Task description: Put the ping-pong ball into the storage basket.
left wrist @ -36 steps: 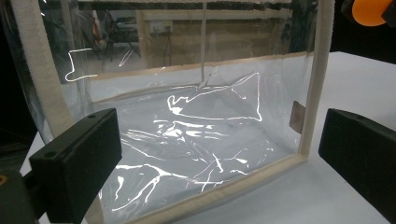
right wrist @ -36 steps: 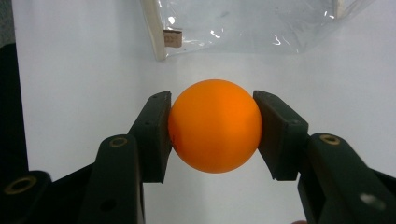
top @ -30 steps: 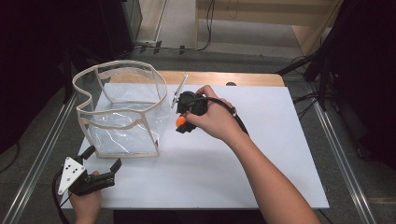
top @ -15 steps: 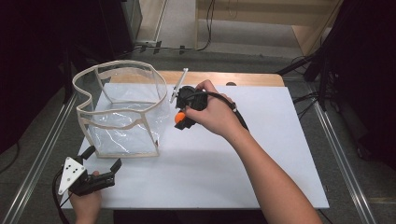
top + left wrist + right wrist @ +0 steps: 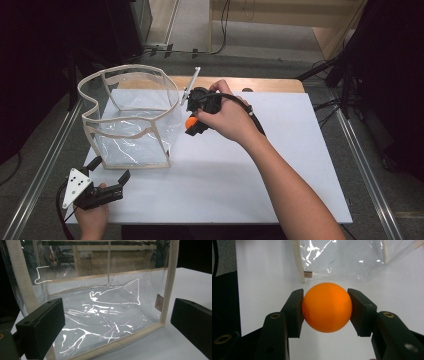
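I run two hand-held units from remote. R gripper (image 5: 325,311) has its jaws clamped on the orange ball (image 5: 326,310), one pad on each side, ball seated mid-pad and lifted clear of the white table sheet (image 5: 280,165); in the high view the ball (image 5: 190,122) sits just below the R hand (image 5: 227,117). Key relation: the clear bag (image 5: 131,119) w/ cream trim stands open-top to the L of the ball, close beside it, nearest corner edge almost at the jaws; its rim sits higher than the ball, so I judge entry must go up and over the rim, then down. In the R gripper view the bag's lower edge (image 5: 342,263) lies straight ahead of the jaws. The bag has no strong long axis, roughly boxy w/ a wavy rim. R unit is the nearer one to the bag opening. L gripper (image 5: 107,175) rests at the near L table corner, jaws spread wide, nothing between them, aimed at the bag's near wall (image 5: 105,315), apart from it. Count: 1 ball, 1 bag, 2 grippers, 1 thin pale rod (image 5: 190,85) near the bag's far R rim.
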A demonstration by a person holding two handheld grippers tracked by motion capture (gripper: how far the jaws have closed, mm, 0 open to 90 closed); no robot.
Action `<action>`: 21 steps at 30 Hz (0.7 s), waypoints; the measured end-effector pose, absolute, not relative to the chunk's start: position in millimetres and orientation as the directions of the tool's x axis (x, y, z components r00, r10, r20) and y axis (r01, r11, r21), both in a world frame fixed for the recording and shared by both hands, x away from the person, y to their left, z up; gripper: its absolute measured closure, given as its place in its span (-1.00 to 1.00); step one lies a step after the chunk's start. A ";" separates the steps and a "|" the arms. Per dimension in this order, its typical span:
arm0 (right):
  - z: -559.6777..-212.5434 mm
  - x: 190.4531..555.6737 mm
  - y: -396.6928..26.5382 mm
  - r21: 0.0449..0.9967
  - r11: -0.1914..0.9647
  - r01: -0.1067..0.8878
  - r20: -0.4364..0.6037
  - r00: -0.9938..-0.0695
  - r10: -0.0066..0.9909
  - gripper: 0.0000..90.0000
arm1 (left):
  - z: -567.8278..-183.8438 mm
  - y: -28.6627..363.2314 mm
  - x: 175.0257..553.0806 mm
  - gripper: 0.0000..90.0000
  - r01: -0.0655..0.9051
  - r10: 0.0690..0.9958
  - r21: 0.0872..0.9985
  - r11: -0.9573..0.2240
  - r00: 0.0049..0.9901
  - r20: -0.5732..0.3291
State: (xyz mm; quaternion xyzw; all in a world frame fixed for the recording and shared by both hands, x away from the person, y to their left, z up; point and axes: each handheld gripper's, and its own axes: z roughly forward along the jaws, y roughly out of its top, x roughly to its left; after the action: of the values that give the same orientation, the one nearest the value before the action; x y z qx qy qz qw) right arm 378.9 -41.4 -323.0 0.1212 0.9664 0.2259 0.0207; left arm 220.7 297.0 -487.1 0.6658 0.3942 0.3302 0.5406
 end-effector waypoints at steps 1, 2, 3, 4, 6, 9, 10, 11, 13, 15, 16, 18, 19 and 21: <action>-322.5 379.5 -41.4 0.443 0.869 0.221 0.016 -0.971 0.238 0.05 | -487.1 297.1 220.7 -1.00 0.168 0.881 0.980 -0.106 0.472 0.014; -321.6 379.5 -41.3 0.445 0.868 0.221 0.018 -0.971 0.238 0.05 | -487.1 297.1 220.7 -1.00 0.168 0.882 0.980 -0.105 0.471 0.014; -320.5 379.5 -41.2 0.444 0.868 0.222 0.019 -0.971 0.238 0.05 | -487.1 297.1 220.7 -1.00 0.168 0.882 0.980 -0.105 0.471 0.014; -319.6 379.6 -41.0 0.446 0.867 0.223 0.019 -0.971 0.240 0.05 | -487.1 297.1 220.7 -1.00 0.167 0.882 0.980 -0.105 0.471 0.014; -317.2 379.4 -40.4 0.447 0.866 0.224 0.022 -0.971 0.240 0.05 | -487.1 297.0 220.6 -1.00 0.168 0.882 0.980 -0.105 0.471 0.014; -313.7 379.8 -39.2 0.449 0.867 0.214 0.017 -0.973 0.231 0.05 | -487.1 296.9 220.6 -1.00 0.168 0.882 0.980 -0.104 0.471 0.013; -312.8 379.6 -38.6 0.450 0.867 0.215 0.020 -0.973 0.231 0.05 | -487.2 296.8 220.6 -1.00 0.169 0.882 0.980 -0.103 0.471 0.012; -311.5 379.7 -38.2 0.447 0.869 0.213 0.020 -0.973 0.228 0.05 | -487.1 296.9 220.6 -1.00 0.168 0.882 0.980 -0.104 0.471 0.013; -309.6 380.2 -37.2 0.448 0.869 0.210 0.022 -0.974 0.224 0.05 | -487.2 296.6 220.6 -1.00 0.168 0.882 0.981 -0.101 0.471 0.011; -307.4 380.4 -36.0 0.448 0.870 0.207 0.019 -0.975 0.222 0.05 | -487.2 296.7 220.6 -1.00 0.168 0.882 0.980 -0.103 0.471 0.012; -306.2 380.6 -35.3 0.448 0.870 0.206 0.019 -0.975 0.221 0.05 | -487.2 296.6 220.6 -1.00 0.169 0.882 0.980 -0.102 0.470 0.011; -304.0 380.9 -33.7 0.447 0.872 0.201 0.017 -0.976 0.216 0.05 | -487.2 296.6 220.6 -1.00 0.168 0.882 0.980 -0.102 0.471 0.011; -302.8 380.7 -32.8 0.446 0.872 0.203 0.018 -0.976 0.218 0.05 | -487.2 296.7 220.7 -1.00 0.168 0.882 0.980 -0.103 0.471 0.012; -300.7 381.6 -31.2 0.448 0.873 0.195 0.016 -0.977 0.210 0.05 | -487.2 296.7 220.7 -1.00 0.168 0.882 0.980 -0.103 0.472 0.012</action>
State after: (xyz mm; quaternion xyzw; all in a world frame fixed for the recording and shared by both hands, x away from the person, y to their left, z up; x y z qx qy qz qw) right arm 381.6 -31.2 -300.7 0.1048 0.9675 0.2297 0.0165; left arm 220.7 296.7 -487.2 0.6655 0.3943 0.3297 0.5412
